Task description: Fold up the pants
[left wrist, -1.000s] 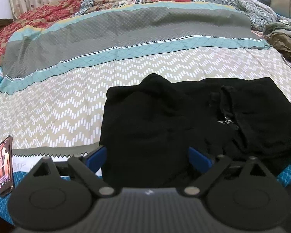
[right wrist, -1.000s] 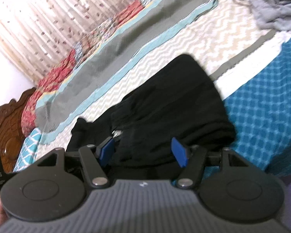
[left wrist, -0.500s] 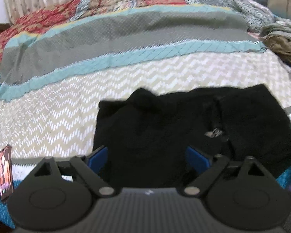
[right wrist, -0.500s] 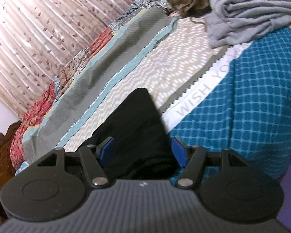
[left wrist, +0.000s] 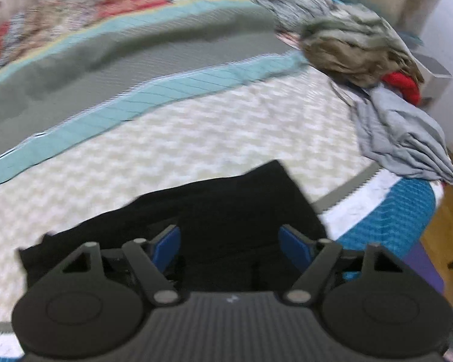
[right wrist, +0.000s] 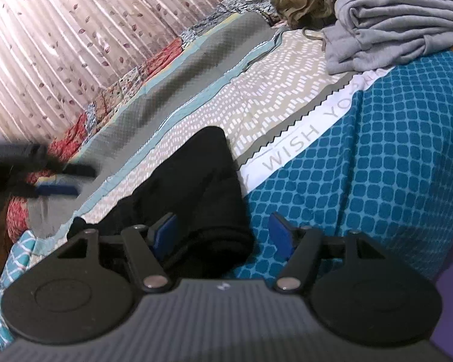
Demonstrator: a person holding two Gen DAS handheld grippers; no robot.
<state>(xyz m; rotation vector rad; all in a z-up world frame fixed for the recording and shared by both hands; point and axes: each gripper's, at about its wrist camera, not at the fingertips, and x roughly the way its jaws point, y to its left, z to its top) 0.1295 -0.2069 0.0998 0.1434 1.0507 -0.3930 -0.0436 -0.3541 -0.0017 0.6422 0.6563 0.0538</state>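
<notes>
The black pants (left wrist: 226,208) lie folded on the patterned bedspread (left wrist: 166,138), near the bed's front edge. My left gripper (left wrist: 231,246) hovers over their right half. Its jaws are closing, and the blue pads (left wrist: 166,247) press on nothing. In the right wrist view the pants (right wrist: 196,181) run back to the left, and their thick folded end lies between the fingers of my right gripper (right wrist: 223,235). That gripper is open, with a gap between the cloth and its right pad (right wrist: 281,236). The left gripper (right wrist: 63,181) shows blurred at the left edge, above the bed.
A pile of loose clothes sits at the bed's right end: an olive-brown bundle (left wrist: 347,51), a red piece (left wrist: 404,84) and a grey garment (left wrist: 401,132). A wooden floor (left wrist: 447,226) shows past the bed edge. A leaf-print curtain (right wrist: 60,45) hangs behind the bed.
The left gripper swung right across the pants; the phone left its view, the clothes pile entered, and its jaws narrowed. The right view shifted to the pants' right end, and the left gripper appeared in it.
</notes>
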